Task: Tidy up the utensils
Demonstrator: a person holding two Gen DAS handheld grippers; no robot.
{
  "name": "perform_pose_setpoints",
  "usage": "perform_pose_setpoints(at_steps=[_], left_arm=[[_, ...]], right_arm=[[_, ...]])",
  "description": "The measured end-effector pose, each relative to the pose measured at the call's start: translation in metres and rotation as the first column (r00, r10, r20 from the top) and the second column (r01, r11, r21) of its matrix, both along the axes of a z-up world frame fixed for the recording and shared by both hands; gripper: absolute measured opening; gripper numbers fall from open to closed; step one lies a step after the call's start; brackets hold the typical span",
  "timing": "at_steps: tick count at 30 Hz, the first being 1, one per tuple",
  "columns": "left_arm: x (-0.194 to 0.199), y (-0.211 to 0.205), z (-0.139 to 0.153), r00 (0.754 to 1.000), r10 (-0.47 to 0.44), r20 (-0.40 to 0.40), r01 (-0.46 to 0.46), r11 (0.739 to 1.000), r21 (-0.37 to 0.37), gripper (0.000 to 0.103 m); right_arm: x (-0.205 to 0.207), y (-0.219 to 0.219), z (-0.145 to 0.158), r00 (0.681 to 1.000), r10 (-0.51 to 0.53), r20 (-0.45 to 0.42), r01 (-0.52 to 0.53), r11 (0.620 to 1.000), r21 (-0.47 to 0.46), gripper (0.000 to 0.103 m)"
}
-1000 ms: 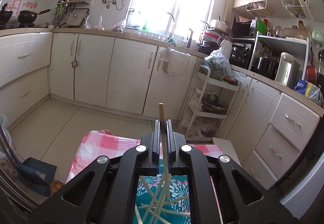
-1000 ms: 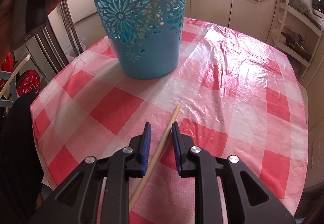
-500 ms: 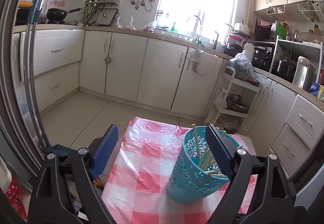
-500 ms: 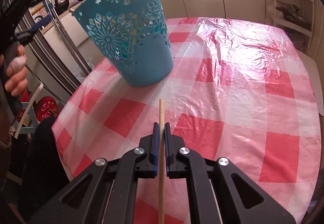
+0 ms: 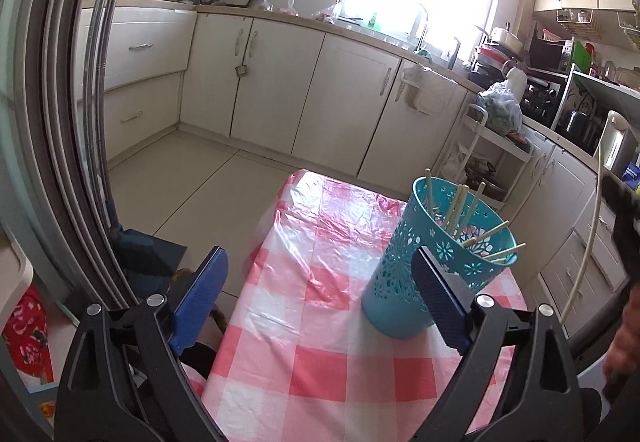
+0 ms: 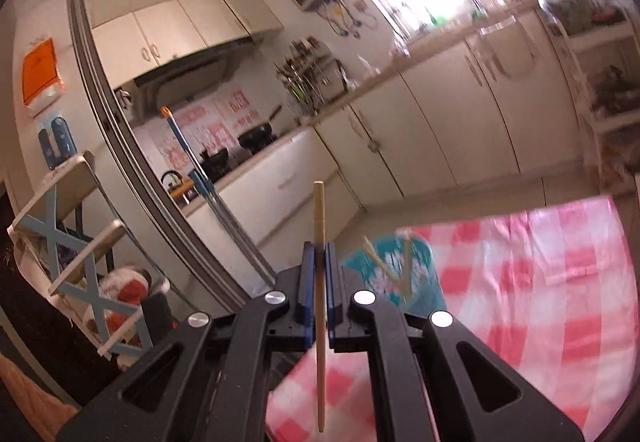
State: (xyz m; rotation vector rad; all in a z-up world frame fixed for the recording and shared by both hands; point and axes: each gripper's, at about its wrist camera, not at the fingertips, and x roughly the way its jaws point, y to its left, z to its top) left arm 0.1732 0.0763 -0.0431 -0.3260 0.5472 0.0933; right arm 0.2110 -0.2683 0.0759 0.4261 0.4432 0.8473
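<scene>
A blue cut-out basket (image 5: 400, 262) stands on the table's pink checked cloth (image 5: 320, 322) with several wooden chopsticks (image 5: 456, 206) leaning inside. My left gripper (image 5: 318, 256) hovers in front of it, to its left; its jaws are opening, wide apart, with nothing between them. My right gripper (image 6: 319, 254) is shut on one chopstick (image 6: 319, 210), held upright in the air above the table. The basket (image 6: 416, 262) shows blurred just beyond it, to the right. In the left wrist view that held chopstick (image 5: 592, 226) appears at the far right, higher than the basket.
A broom handle (image 5: 100, 82) and dark dustpan (image 5: 148, 254) stand by the sliding door frame left of the table. Cream cabinets (image 5: 280, 82) line the far wall, with a white rack (image 5: 492, 146) at right. A folding stool (image 6: 72, 222) leans at left. A hand (image 5: 628, 330) shows at the right edge.
My left gripper let go of its chopstick over the basket, opened wide and drew back. My right gripper shut on the chopstick lying on the cloth and lifted it, tipping upward.
</scene>
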Motion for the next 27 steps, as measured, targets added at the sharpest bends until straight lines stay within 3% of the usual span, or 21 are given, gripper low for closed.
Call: perform_pose_setpoints(at_steps=[4,6,9,13,16,18,24,27], left_arm=[[-0.002,-0.009,-0.003,1.0,-0.006,-0.018,0.006,1.0,-0.013,0.095],[-0.001,-0.013,-0.003,0.999,-0.011,-0.03,0.01,1.0,-0.005,0.095],[0.0,-0.017,0.002,0.999,-0.009,-0.038,0.01,1.0,0.024,0.095],[-0.003,-0.024,0.012,0.998,0.005,-0.055,0.0,0.996,0.093,0.095],[-0.007,-0.028,0.019,0.998,0.016,-0.061,-0.009,0.992,0.124,0.095],[-0.011,-0.032,0.024,0.997,0.032,-0.073,-0.021,0.989,0.146,0.095],[-0.034,-0.051,0.045,0.998,0.031,-0.057,-0.019,0.979,0.203,0.095],[-0.047,-0.065,0.057,0.998,0.008,-0.063,0.008,0.971,0.24,0.095]], right_arm=[[0.022,0.039,0.039,0.984,-0.071,0.163,0.075,0.997,-0.016,0.006],[0.03,0.063,0.038,0.966,-0.13,0.222,0.15,0.986,-0.078,0.006],[0.037,0.093,0.012,0.939,-0.189,0.287,0.251,0.948,-0.196,0.006],[0.043,0.11,-0.035,0.948,-0.186,0.256,0.265,0.91,-0.319,0.006],[0.033,0.1,-0.049,0.961,-0.185,0.203,0.247,0.907,-0.342,0.009],[0.015,0.09,-0.049,0.964,-0.189,0.188,0.245,0.907,-0.342,0.031],[-0.048,0.065,-0.038,0.967,-0.222,0.126,0.253,0.903,-0.348,0.068],[-0.078,0.051,-0.034,0.955,-0.29,0.068,0.293,0.878,-0.379,0.088]])
